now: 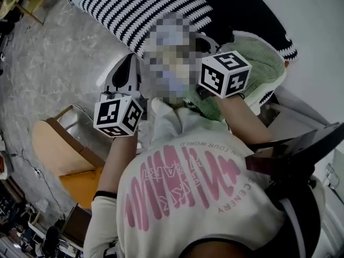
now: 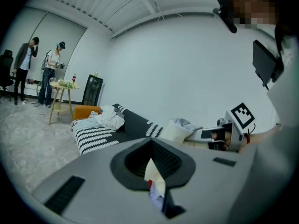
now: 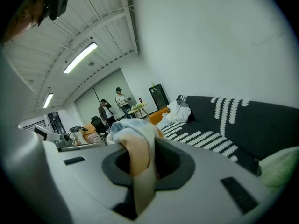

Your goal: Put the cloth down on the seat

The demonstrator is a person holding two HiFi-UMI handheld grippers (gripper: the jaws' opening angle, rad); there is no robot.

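Here left hand-held gripper [image 2: 155, 176], right hand-held gripper [image 3: 141, 183] both clamped on cloth [image 3: 135, 141] — striped sofa [image 3: 210, 139] ahead, clothes heap [image 2: 106, 118] on it

Cloth [image 3: 135, 146]: cream-peach, pale blue-white at its top fold; a red fleck shows in the left gripper view.
Sofa [image 1: 161, 9], 12 o'clock in head view: black with white dashed stripes.
Cushion [image 1: 266, 69], 2 o'clock: light green.
Chair [image 1: 54, 149], 8 o'clock: orange and tan.
Floor [image 1: 48, 63], 10 o'clock: grey, marbled.
Marker cubes [image 1: 118, 117]: white with black squares.
Shirt [image 1: 188, 198], 6 o'clock: cream, pink print.
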